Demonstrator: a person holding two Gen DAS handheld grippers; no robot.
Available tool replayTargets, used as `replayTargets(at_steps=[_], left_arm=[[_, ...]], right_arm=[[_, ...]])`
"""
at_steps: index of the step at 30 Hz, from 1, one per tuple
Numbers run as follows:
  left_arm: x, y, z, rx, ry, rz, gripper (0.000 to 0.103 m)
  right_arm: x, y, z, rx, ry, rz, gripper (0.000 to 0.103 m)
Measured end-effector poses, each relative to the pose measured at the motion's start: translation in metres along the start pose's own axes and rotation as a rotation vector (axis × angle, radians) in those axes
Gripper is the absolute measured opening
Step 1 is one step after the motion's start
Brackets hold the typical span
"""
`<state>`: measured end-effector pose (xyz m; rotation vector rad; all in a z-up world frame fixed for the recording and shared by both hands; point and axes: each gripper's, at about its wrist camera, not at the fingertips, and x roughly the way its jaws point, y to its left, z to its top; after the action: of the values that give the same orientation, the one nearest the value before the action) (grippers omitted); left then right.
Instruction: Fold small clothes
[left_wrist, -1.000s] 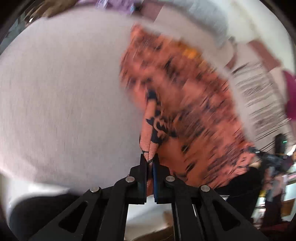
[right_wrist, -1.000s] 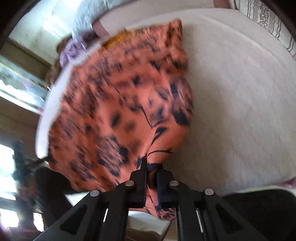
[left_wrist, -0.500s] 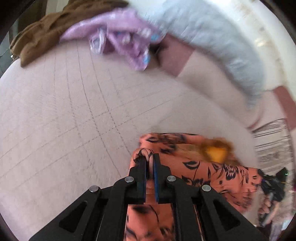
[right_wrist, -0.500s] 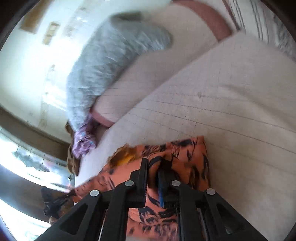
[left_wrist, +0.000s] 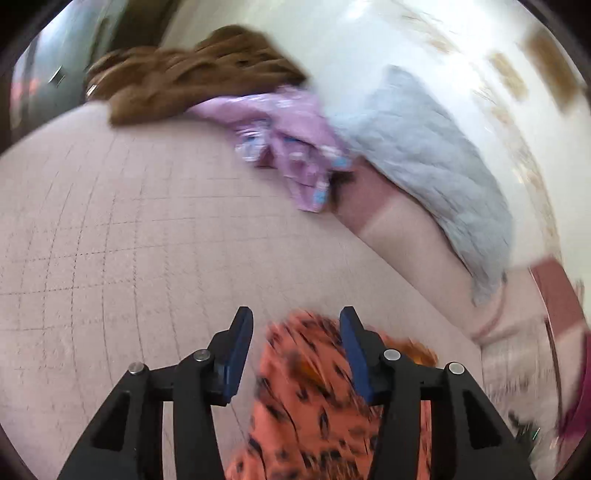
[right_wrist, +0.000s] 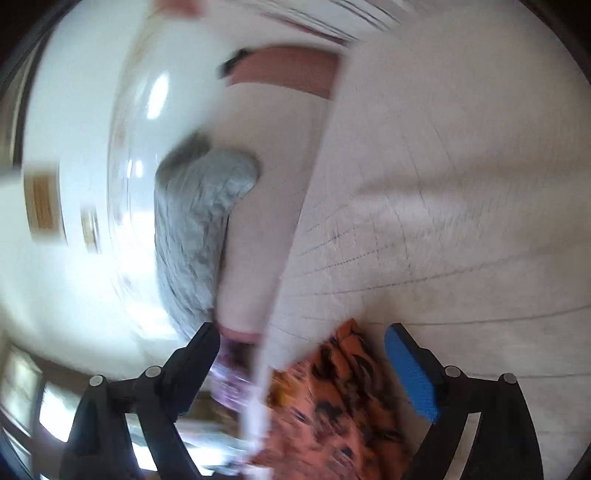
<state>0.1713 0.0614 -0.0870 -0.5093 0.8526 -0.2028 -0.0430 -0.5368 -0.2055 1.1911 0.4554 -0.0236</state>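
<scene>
An orange garment with black print lies on the pale quilted bed. In the left wrist view my left gripper has its jaws opening; the garment's top edge lies between them, and the blue pads do not press on it. In the right wrist view the same orange garment lies below and between the fingers of my right gripper. Its jaws are opening wide, with no pad touching the cloth. Both views are blurred by motion.
At the head of the bed lie a brown cloth, a crumpled lilac garment and a grey quilted pillow. The grey pillow also shows in the right wrist view, by a white wall.
Both grippers carried the orange garment's edge across the bed towards the pillows, then opened and let go of it. The garment now lies folded on the bed.
</scene>
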Motion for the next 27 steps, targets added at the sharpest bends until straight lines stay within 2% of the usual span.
replayTargets(at_steps=[1, 3, 4, 5, 6, 9, 11, 13, 15, 18, 19, 21, 24, 25, 27], left_arm=[[-0.005, -0.011, -0.013, 0.042, 0.003, 0.006, 0.051], [-0.004, -0.038, -0.043, 0.157, 0.034, -0.004, 0.057], [0.002, -0.053, -0.062, 0.227, 0.065, 0.011, 0.06], [0.008, -0.064, -0.08, 0.273, 0.09, 0.032, 0.062], [0.014, -0.07, -0.09, 0.295, 0.106, 0.043, 0.062], [0.039, -0.07, -0.12, 0.322, 0.207, 0.093, 0.064], [0.05, -0.06, -0.13, 0.345, 0.229, 0.135, 0.064], [0.047, -0.058, -0.129, 0.349, 0.24, 0.116, 0.064], [0.044, -0.054, -0.119, 0.335, 0.242, 0.095, 0.064], [0.053, -0.044, -0.109, 0.273, 0.249, 0.072, 0.064], [0.057, -0.041, -0.105, 0.257, 0.262, 0.063, 0.064], [0.064, -0.041, -0.102, 0.266, 0.259, 0.065, 0.064], [0.061, -0.041, -0.099, 0.256, 0.259, 0.065, 0.064], [0.058, -0.039, -0.097, 0.241, 0.252, 0.065, 0.064], [0.053, -0.035, -0.093, 0.215, 0.24, 0.078, 0.064]], right_arm=[[-0.002, 0.021, -0.009, -0.112, 0.032, -0.069, 0.089], [-0.001, 0.057, -0.038, -0.301, 0.094, -0.156, 0.065], [0.005, 0.075, -0.055, -0.393, 0.136, -0.202, 0.06], [0.009, 0.085, -0.066, -0.457, 0.169, -0.234, 0.044], [0.021, 0.099, -0.087, -0.527, 0.214, -0.26, 0.033], [0.071, 0.129, -0.148, -0.655, 0.376, -0.304, 0.033], [0.106, 0.143, -0.189, -0.741, 0.475, -0.333, 0.032], [0.132, 0.145, -0.219, -0.804, 0.522, -0.355, 0.032], [0.161, 0.142, -0.23, -0.806, 0.555, -0.363, 0.032], [0.214, 0.149, -0.23, -0.818, 0.548, -0.423, 0.032], [0.232, 0.156, -0.221, -0.837, 0.522, -0.438, 0.03], [0.256, 0.175, -0.191, -0.833, 0.412, -0.443, 0.029], [0.252, 0.202, -0.151, -0.729, 0.22, -0.357, 0.03], [0.245, 0.208, -0.147, -0.709, 0.196, -0.325, 0.03], [0.235, 0.216, -0.159, -0.705, 0.243, -0.25, 0.03]])
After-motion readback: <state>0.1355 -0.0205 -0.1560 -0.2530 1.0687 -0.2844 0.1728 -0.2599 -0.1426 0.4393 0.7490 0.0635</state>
